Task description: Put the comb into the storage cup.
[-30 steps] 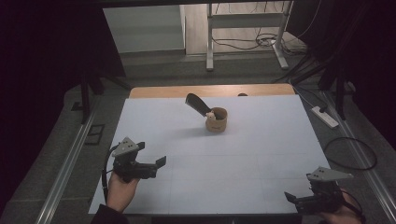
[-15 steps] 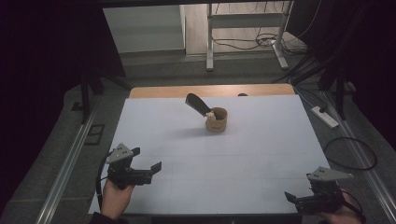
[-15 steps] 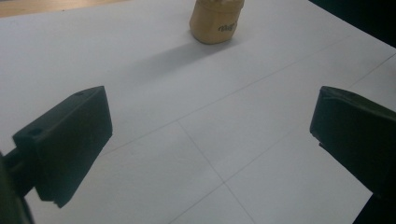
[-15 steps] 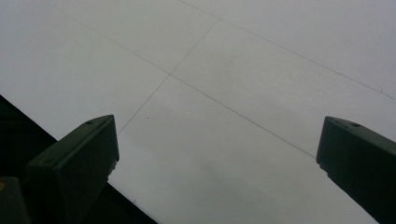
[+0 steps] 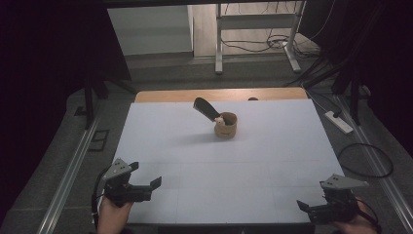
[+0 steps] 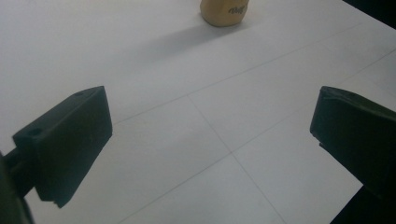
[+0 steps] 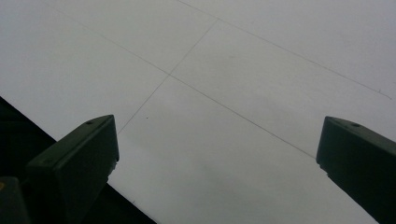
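At the near edge of the white surface (image 5: 253, 161), the left gripper (image 5: 148, 187) and right gripper (image 5: 304, 207) hover with fingers spread, holding nothing. Well beyond them, toward the far edge, stands a tan cup (image 5: 226, 125) with a dark scoop (image 5: 206, 108) leaning out of it.

Lab-like recording space, white table (image 5: 195, 146), dark curtains (image 5: 48, 73), floor cables (image 5: 253, 46), power strip (image 5: 337, 122), metal frame (image 5: 219, 44)

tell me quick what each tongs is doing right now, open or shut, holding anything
left tongs: open, holding nothing, over the table.
right tongs: open, holding nothing, over the table's near edge.
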The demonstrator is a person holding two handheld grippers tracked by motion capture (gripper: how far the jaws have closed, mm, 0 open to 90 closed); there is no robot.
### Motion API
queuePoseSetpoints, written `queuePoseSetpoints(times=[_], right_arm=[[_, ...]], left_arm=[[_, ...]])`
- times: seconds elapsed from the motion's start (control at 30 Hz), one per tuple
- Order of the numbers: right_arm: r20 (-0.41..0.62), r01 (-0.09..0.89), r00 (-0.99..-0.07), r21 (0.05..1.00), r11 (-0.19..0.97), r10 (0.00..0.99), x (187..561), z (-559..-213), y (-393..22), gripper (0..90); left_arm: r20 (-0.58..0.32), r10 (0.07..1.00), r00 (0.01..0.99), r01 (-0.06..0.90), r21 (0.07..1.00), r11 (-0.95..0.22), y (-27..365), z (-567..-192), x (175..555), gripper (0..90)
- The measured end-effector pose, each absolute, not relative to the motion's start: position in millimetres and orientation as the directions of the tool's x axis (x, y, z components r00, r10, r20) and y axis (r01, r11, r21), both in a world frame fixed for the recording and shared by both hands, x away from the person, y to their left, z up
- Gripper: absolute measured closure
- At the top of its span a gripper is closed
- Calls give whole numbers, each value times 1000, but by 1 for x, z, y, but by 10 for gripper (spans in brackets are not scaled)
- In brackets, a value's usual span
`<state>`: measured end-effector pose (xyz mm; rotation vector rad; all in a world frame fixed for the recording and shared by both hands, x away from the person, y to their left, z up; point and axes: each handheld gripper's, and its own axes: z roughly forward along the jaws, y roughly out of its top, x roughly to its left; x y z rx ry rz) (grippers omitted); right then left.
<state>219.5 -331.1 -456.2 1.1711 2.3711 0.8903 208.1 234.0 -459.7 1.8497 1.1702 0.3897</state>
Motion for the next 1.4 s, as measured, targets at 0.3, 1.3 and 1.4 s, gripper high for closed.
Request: queuePoseSetpoints(times=[0.3,1.3,1.4], right_arm=[[-33,582,-596,670,460,802,219,-456,-331,0],[-39,580,-598,668,466,801,219,-456,-330,0],[-39,581,-598,668,466,801,219,-456,-330,0]], left_arm=[[-169,850,498,581,793,-183,236,-463,198,0],[-149,873,465,638,740,-214,237,-473,174,0],[-140,877,460,649,727,-224,235,-474,176,1]])
